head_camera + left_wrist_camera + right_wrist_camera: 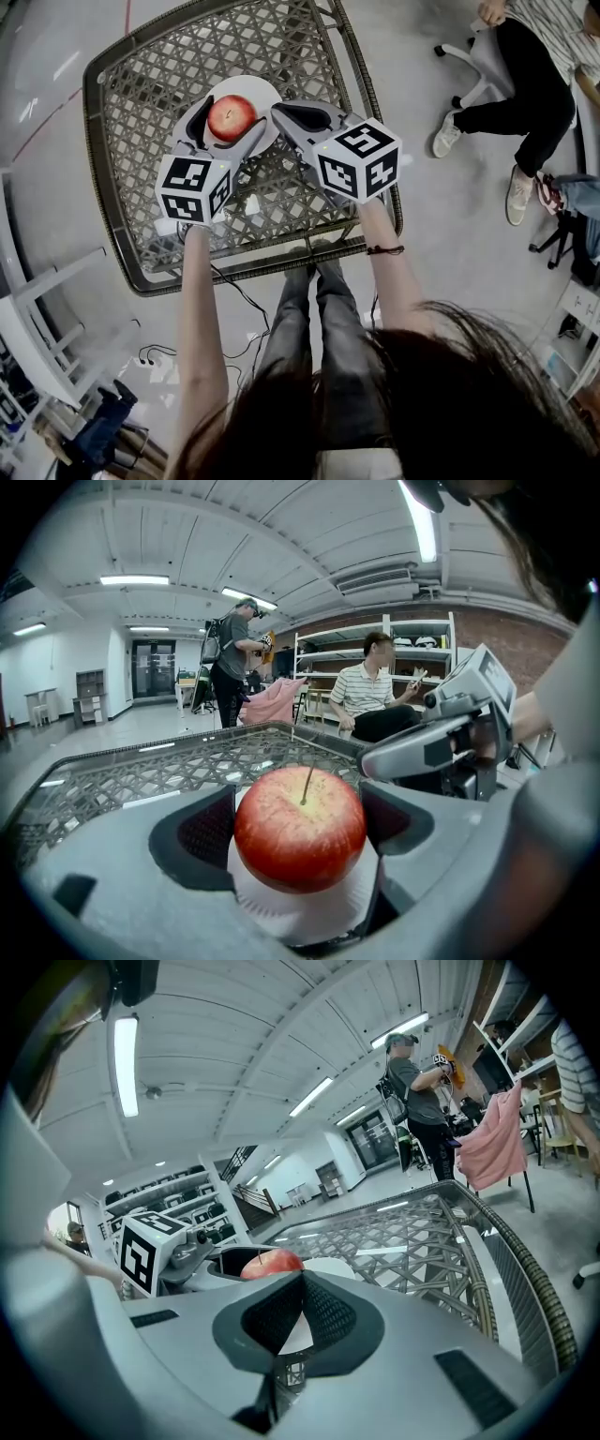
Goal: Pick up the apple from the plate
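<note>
A red apple point(232, 116) stands on a white plate point(263, 92) at the middle of a woven lattice table point(141, 103). My left gripper point(232, 124) has its dark pads against both sides of the apple point(300, 829), which fills the gap between them over the plate point(300, 919). My right gripper point(287, 113) is just right of the plate, shut and holding nothing. In the right gripper view its jaws meet at the tip point(301, 1277), with the apple point(272, 1263) and plate point(335, 1267) beyond and to the left.
The table's raised rim point(380, 159) runs close by on the right. A seated person point(525, 84) on an office chair is at the far right. A white shelf point(37, 347) stands at the left, and cables point(234, 291) lie on the floor under the table.
</note>
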`<state>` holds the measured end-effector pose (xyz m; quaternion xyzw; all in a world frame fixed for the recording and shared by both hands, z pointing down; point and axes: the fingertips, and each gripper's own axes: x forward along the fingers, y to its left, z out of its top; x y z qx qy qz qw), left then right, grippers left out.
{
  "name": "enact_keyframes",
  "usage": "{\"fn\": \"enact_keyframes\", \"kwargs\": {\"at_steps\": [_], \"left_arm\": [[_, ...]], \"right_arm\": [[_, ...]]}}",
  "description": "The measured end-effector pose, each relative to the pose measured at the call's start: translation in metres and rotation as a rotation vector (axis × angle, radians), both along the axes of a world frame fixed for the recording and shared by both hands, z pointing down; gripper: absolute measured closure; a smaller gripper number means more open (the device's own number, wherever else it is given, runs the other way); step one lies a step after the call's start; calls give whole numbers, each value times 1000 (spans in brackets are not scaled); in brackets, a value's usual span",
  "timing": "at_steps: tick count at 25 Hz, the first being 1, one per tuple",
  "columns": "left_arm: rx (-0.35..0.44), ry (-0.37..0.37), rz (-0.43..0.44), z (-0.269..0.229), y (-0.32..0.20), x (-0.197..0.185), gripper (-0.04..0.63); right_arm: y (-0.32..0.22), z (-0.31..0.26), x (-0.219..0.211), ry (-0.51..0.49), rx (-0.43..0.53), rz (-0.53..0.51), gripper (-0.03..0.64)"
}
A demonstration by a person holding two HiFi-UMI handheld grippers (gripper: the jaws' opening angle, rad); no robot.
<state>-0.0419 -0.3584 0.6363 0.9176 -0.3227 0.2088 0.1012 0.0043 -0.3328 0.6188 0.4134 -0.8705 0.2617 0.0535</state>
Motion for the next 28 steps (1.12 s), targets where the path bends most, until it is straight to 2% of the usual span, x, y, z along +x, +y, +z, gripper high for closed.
{"fn": "enact_keyframes", "kwargs": {"at_steps": [9, 28], "left_arm": [[-4, -13, -16, 1, -1, -3, 186], [-48, 57, -66, -38, 16, -6, 186]], "right_arm": [[1, 1, 1, -3, 0, 9, 607], [11, -36, 5, -3, 1, 19, 607]]}}
